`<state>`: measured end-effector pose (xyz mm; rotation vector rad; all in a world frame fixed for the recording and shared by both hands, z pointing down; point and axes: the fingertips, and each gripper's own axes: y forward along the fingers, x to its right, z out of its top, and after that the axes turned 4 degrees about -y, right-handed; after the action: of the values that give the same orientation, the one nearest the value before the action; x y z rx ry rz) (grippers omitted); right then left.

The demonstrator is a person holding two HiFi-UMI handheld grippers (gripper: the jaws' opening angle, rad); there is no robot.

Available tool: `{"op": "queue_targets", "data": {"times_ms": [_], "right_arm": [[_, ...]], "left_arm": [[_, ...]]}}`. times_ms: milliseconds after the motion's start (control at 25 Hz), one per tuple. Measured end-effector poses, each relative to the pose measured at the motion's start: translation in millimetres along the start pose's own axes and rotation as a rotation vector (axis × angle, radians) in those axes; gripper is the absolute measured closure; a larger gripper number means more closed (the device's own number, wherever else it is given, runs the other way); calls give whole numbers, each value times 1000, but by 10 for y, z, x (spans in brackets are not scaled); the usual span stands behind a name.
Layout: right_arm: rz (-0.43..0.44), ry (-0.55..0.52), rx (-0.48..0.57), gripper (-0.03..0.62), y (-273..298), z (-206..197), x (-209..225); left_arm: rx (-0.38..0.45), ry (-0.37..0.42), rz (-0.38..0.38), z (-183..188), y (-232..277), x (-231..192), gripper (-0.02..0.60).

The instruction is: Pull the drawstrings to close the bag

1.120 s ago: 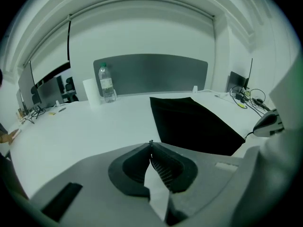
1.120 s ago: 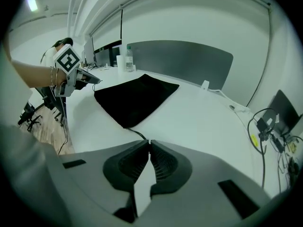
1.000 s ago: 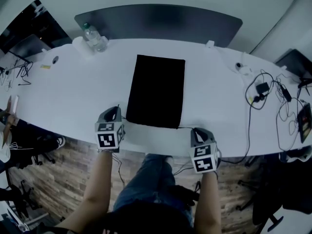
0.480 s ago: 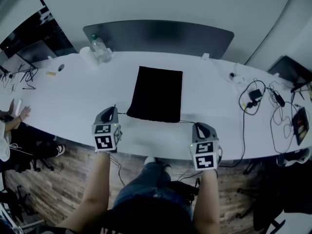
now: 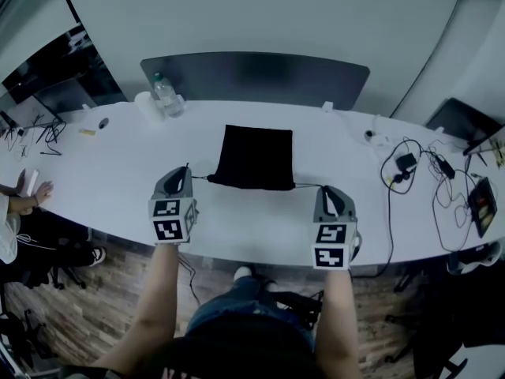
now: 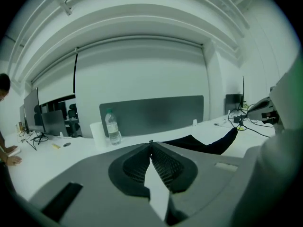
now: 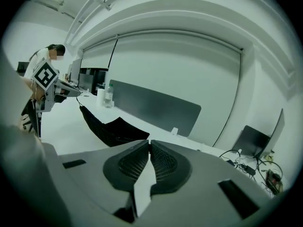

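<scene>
Fingers (image 6: 136,167) first: both pairs are pinched tight together, each nipping 1 thin string of the bag.

Head view: left gripper (image 5: 186,170) and right gripper (image 5: 323,189) hang over the near side of the white table (image 5: 118,172), well apart, with the black bag (image 5: 254,152) between them and a bit further out. It's a plain flat cloth rectangle. Long axis runs away from the person toward the grey divider (image 5: 254,73), mouth end nearest the person. The left drawstring (image 5: 201,178) and right drawstring (image 5: 308,185) run out sideways from the 2 near corners, straight to the gripper tips. Can't see inside the bag; it looks flat. A clear bottle (image 5: 166,95) stands upright far left beside a white roll (image 5: 145,103); can't tell how full it is. Some cables (image 5: 406,164) lie on the right side.

Left gripper view: mesh pads (image 6: 164,167) meet at the tip with a dark speck of string right there. Bag shows off to the right, 1 corner raised off the table.

Right gripper view: same deal, pads closed at the tip. Bag's mouth edge hangs above the table like a hammock, sagging in the middle, its far corner strung up to the left gripper, while the rest of the cloth lies on the table.
</scene>
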<state>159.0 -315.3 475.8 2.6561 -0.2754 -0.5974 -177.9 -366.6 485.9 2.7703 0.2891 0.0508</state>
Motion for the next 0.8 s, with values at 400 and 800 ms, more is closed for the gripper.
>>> {"op": "queue_targets", "data": {"times_ms": [400,800], "right_arm": [[-83,51,145,589,-42,504,256],[-169,92,214,589,-100,748,512]], "left_arm": [[167,55,5,526,-76,-7,569],[266,96,30,863,-95,-112,569]]}}
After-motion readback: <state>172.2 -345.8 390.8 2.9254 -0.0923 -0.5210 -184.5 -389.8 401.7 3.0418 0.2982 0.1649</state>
